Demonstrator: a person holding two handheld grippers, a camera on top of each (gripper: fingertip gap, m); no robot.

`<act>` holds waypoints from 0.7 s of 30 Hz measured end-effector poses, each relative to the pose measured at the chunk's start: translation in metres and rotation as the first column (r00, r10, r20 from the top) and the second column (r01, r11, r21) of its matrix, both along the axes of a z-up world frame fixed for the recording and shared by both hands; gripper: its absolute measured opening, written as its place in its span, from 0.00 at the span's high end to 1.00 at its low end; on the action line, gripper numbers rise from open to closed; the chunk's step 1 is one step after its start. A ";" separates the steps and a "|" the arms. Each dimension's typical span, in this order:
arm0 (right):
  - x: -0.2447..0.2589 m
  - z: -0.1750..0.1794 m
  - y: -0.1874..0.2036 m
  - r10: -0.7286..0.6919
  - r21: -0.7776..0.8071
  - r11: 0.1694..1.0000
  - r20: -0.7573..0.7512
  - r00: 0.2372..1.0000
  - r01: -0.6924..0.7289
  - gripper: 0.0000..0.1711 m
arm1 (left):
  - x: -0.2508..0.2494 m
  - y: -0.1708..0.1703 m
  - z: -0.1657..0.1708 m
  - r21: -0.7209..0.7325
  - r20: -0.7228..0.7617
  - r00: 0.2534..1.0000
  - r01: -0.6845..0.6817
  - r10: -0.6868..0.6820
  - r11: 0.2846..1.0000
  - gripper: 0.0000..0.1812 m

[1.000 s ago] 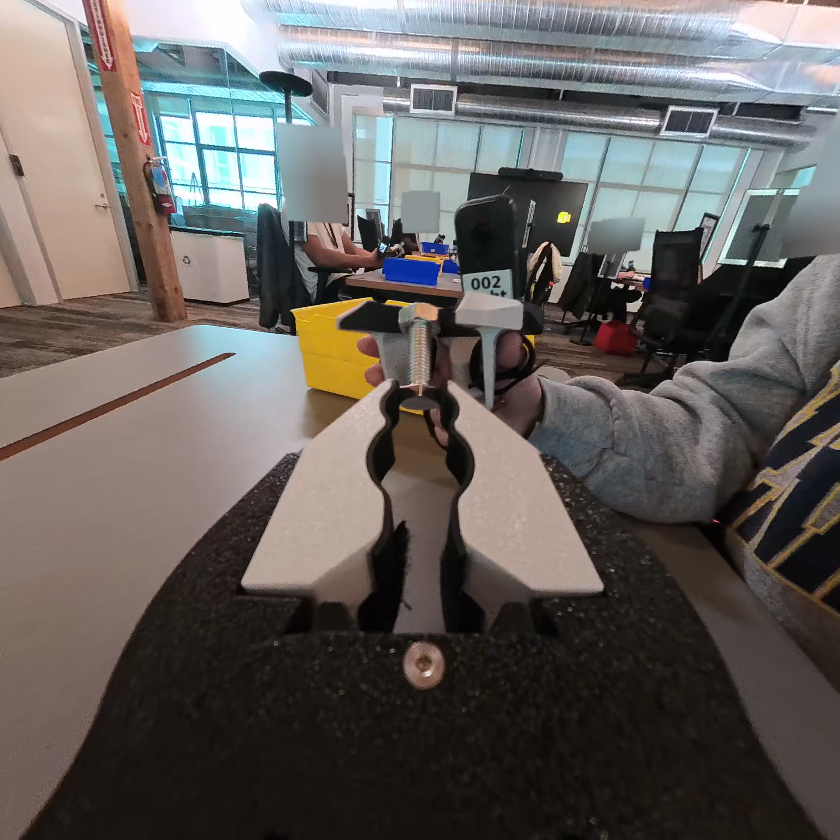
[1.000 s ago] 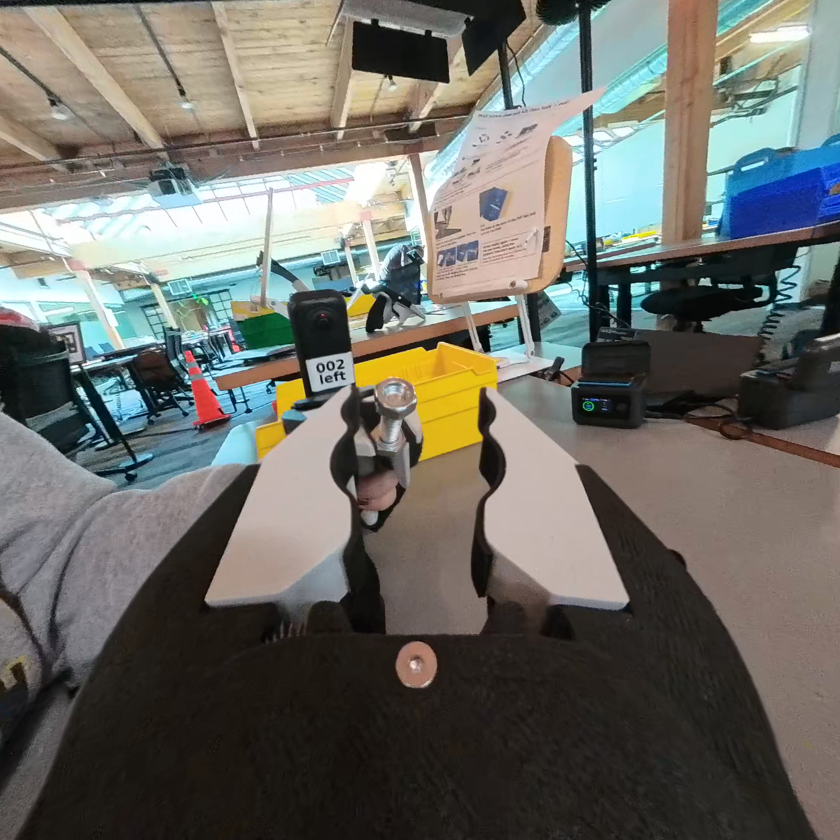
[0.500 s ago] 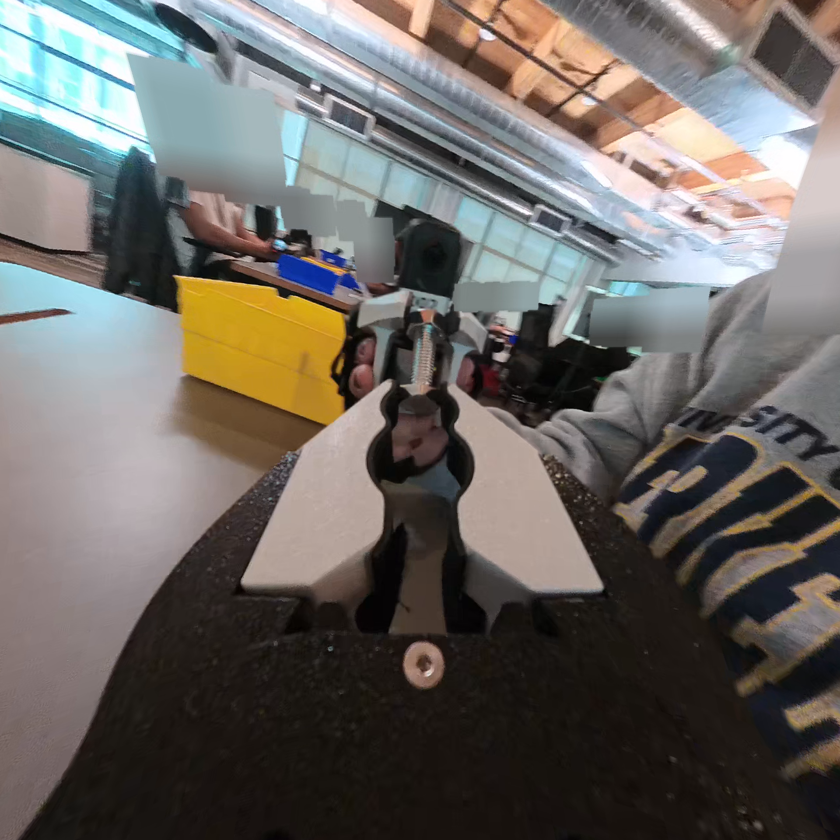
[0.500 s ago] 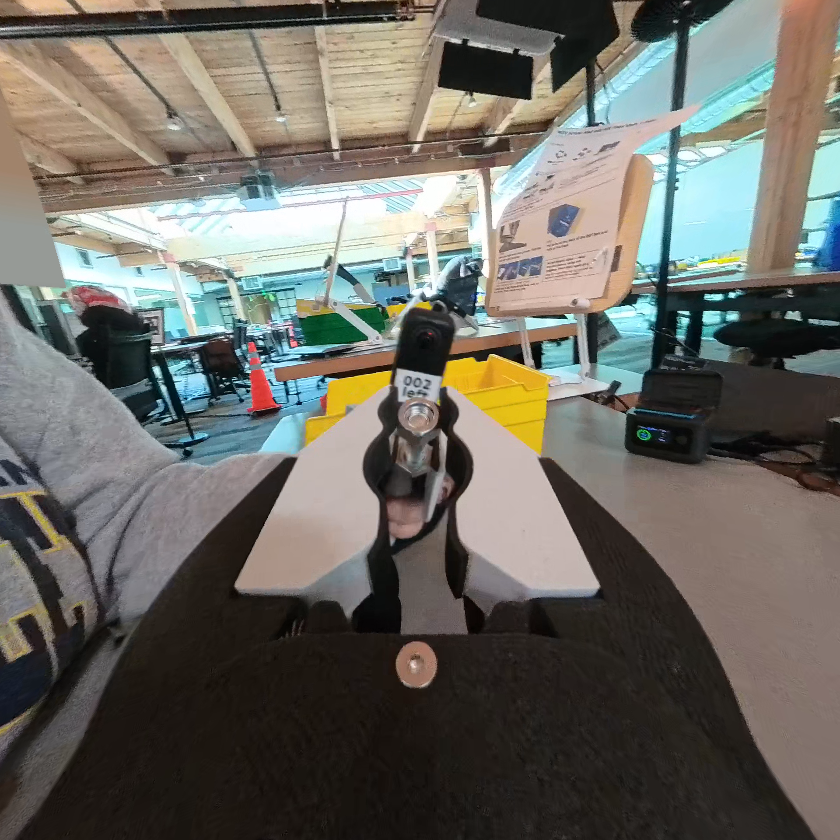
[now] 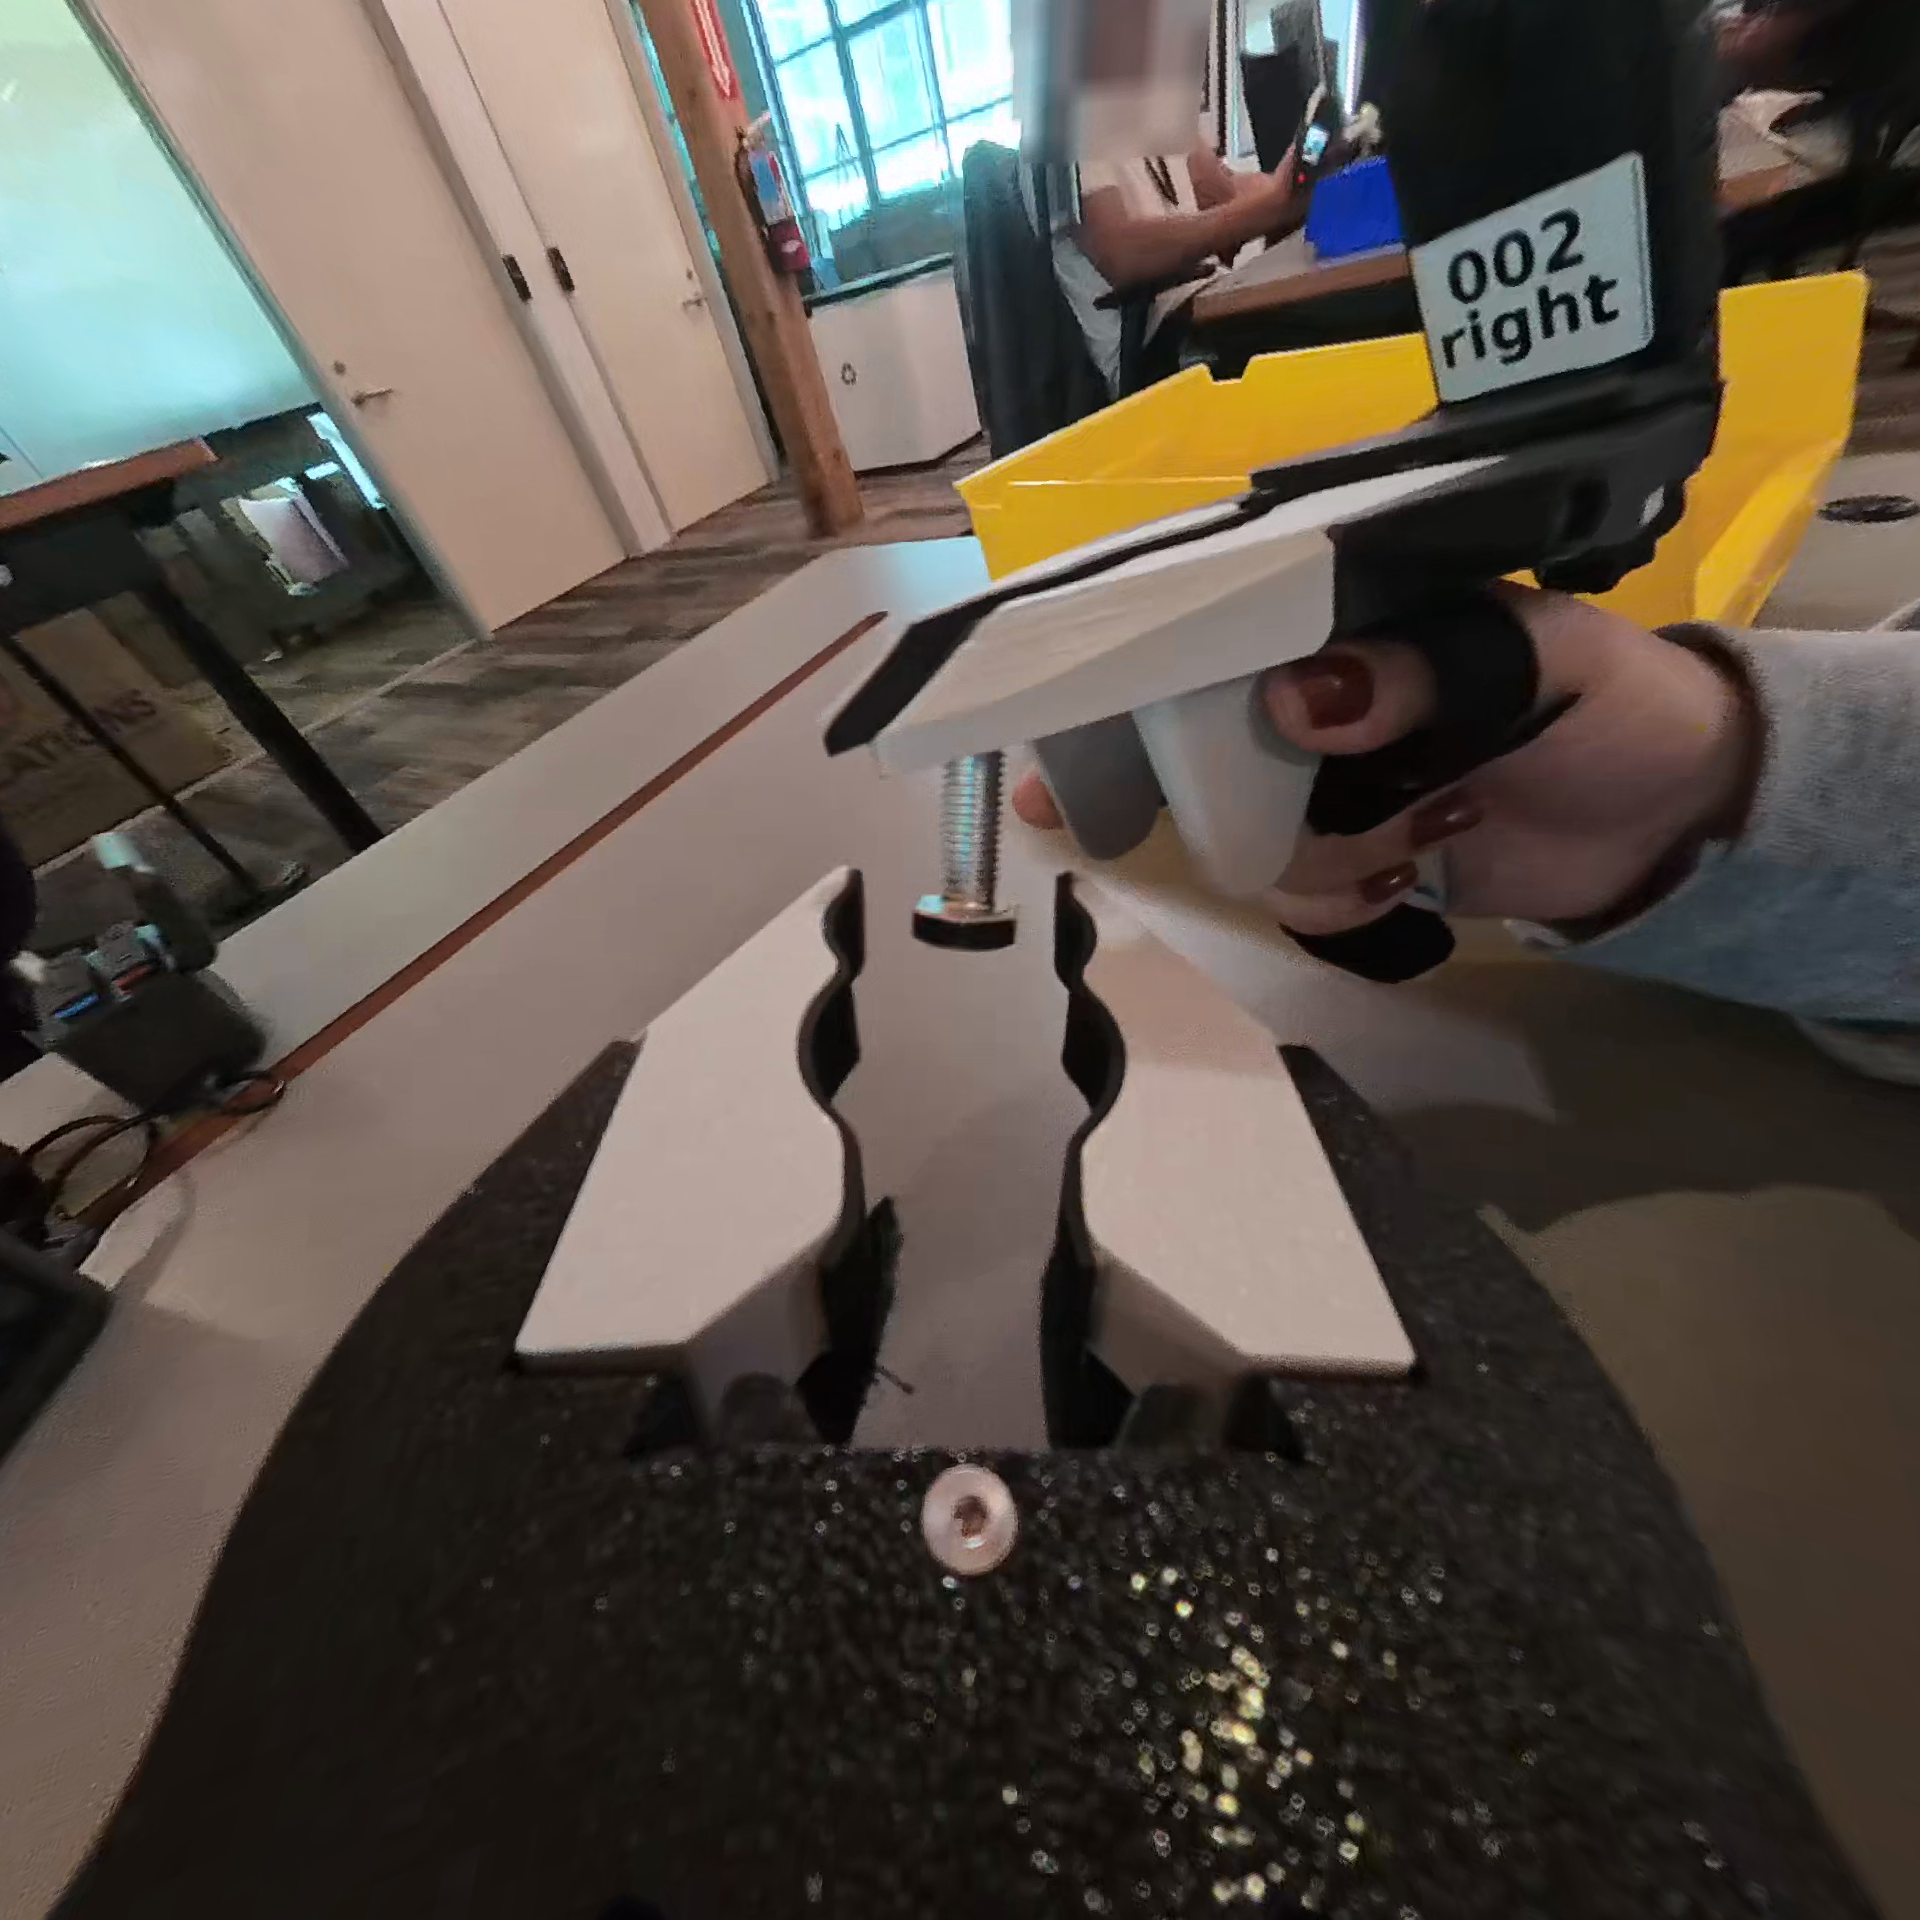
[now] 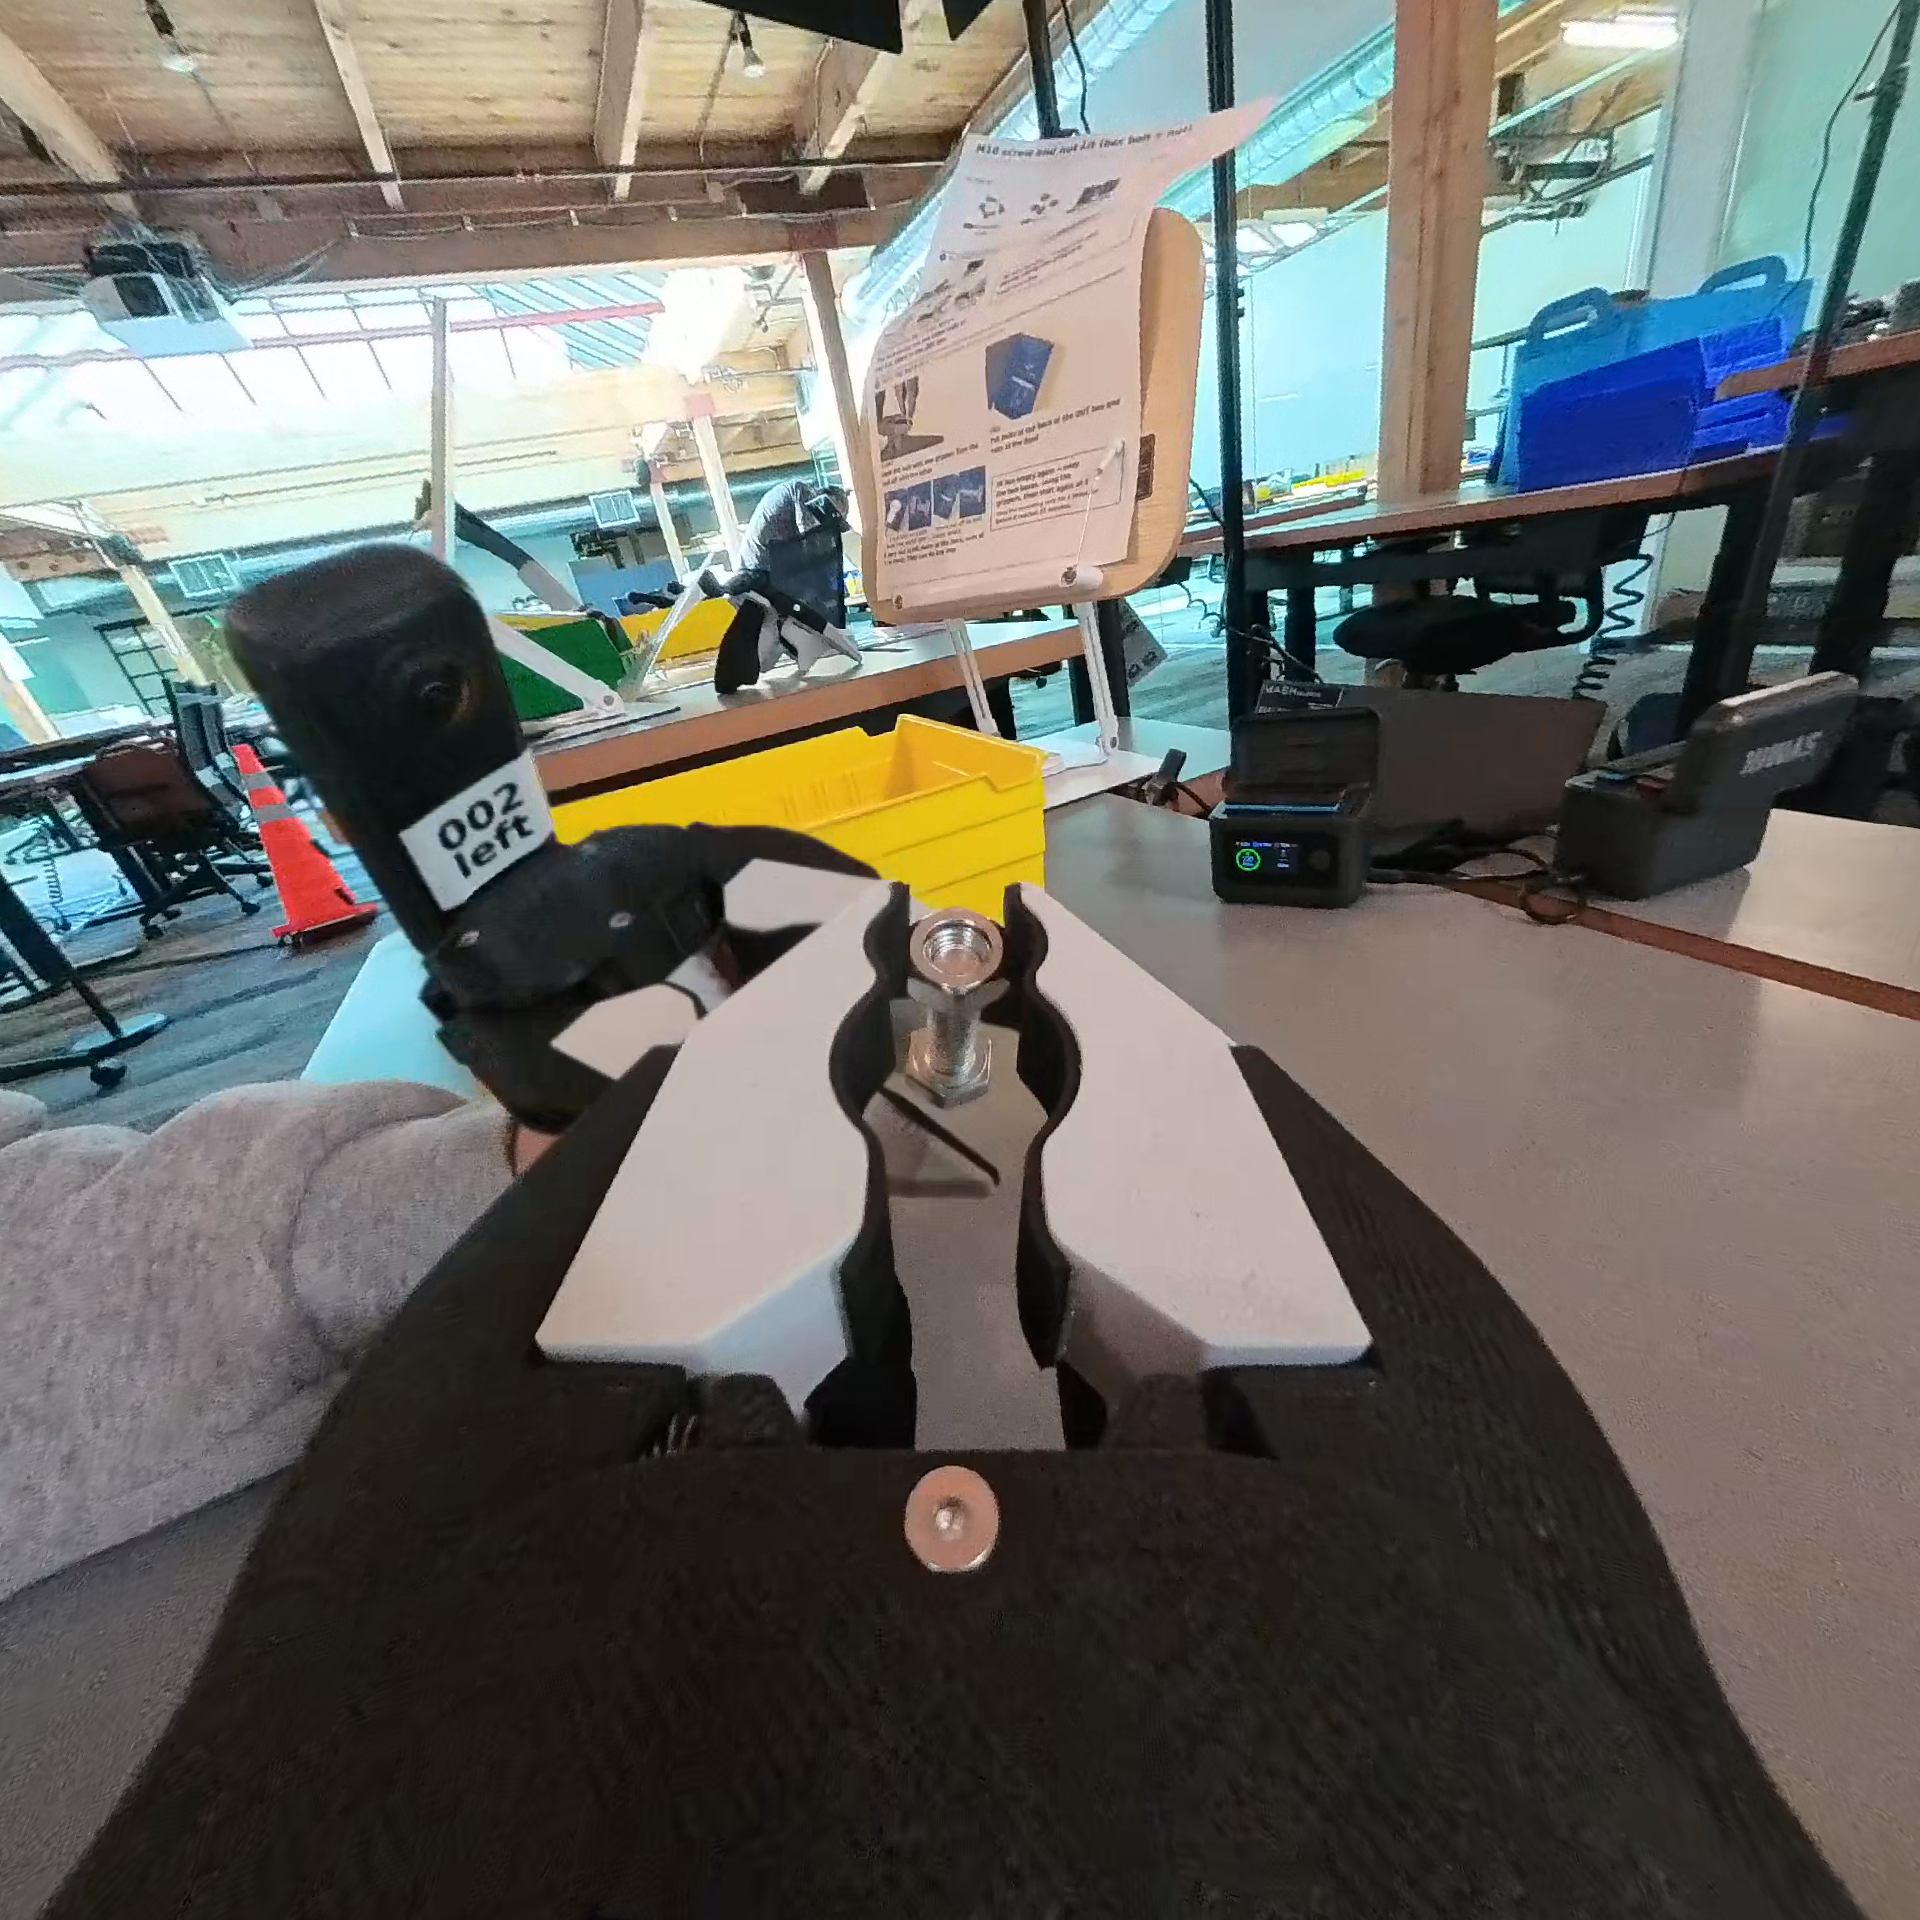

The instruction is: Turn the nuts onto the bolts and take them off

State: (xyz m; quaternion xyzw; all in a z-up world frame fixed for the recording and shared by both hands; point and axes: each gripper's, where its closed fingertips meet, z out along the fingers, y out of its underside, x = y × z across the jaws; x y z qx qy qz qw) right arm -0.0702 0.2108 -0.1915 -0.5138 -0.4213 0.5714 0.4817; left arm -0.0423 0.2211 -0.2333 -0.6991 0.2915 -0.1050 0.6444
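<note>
The left gripper [image 5: 958, 914] stands open around the hex head of a bolt [image 5: 968, 844]. The right gripper [image 5: 883, 717] holds the bolt's threaded shank from above, over the grey table [image 5: 436, 997].

Bare table [image 5: 582, 997] lies open at left of the left wrist frame; the bin [image 5: 1143, 468] blocks the upper right, and the bolt [image 5: 968, 852] hangs between the spread fingers [image 5: 727, 1122].

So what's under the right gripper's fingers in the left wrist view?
A threaded bolt hangs head-down from the right gripper, its hex head above the grey table, between the open left gripper tips. The nut shows only from the right wrist view; here the fingers cover it.
</note>
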 end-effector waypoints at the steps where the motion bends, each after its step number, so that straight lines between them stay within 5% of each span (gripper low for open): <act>1: 0.000 0.000 0.000 -0.001 0.002 1.000 0.000 1.000 0.001 0.90 | 0.002 0.000 -0.001 -0.005 0.003 1.000 0.007 -0.007 1.000 0.86; 7: 0.004 0.011 -0.001 -0.027 0.030 0.999 -0.049 0.998 0.029 0.90 | 0.006 -0.003 0.009 0.041 0.034 0.999 0.010 -0.011 0.999 0.91; 14: 0.001 0.009 0.002 -0.060 0.027 0.998 -0.016 0.998 0.061 0.78 | 0.016 -0.008 0.013 0.064 0.046 0.997 0.059 -0.062 0.996 0.91; 21: 0.013 0.018 0.005 -0.010 -0.001 1.000 -0.070 0.997 0.010 0.80 | -0.006 -0.011 0.030 0.086 0.241 0.966 0.072 -0.091 0.994 0.91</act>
